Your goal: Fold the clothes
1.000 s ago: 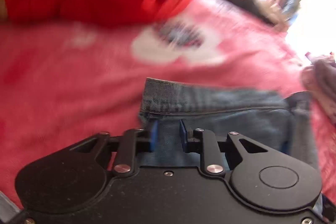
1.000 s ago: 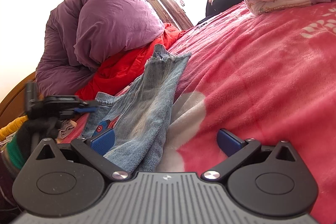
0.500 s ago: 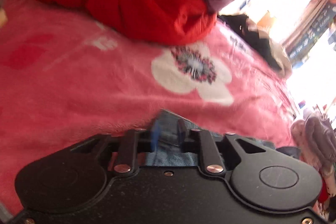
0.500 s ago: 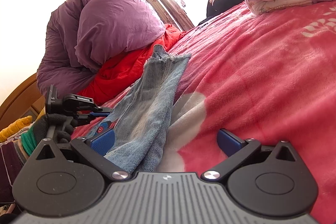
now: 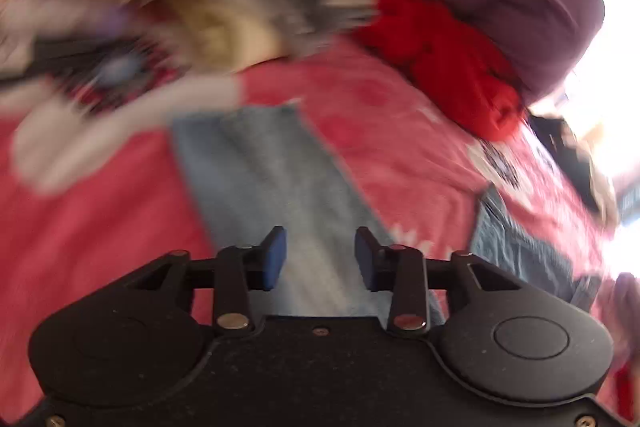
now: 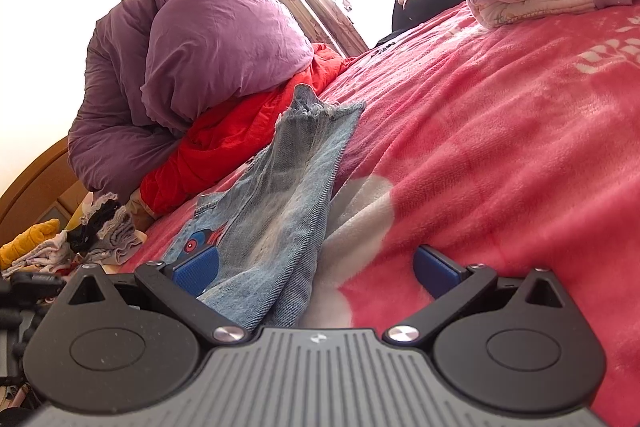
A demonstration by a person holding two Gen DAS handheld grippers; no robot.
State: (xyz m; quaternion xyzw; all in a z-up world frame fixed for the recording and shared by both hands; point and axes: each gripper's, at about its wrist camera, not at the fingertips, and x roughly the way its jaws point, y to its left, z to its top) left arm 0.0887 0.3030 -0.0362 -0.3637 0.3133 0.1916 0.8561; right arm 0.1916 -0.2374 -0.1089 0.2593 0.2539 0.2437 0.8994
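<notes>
Jeans [image 6: 276,211] are lying on the bed [image 6: 500,155], a pink blanket, stretched long from the right gripper [image 6: 316,267] toward the purple duvet [image 6: 208,59], frayed hem pointing away at the red quilt [image 6: 240,135]. They are likely spread flat like this so a fold can be made. The right gripper is resting with fingers [image 6: 196,267] wide apart, denim lying between them but not pinched. The left gripper [image 5: 320,257] is hovering over a denim leg in its blurred view; its jaws have just been opening, pads clear of the cloth, holding nothing.
</notes>
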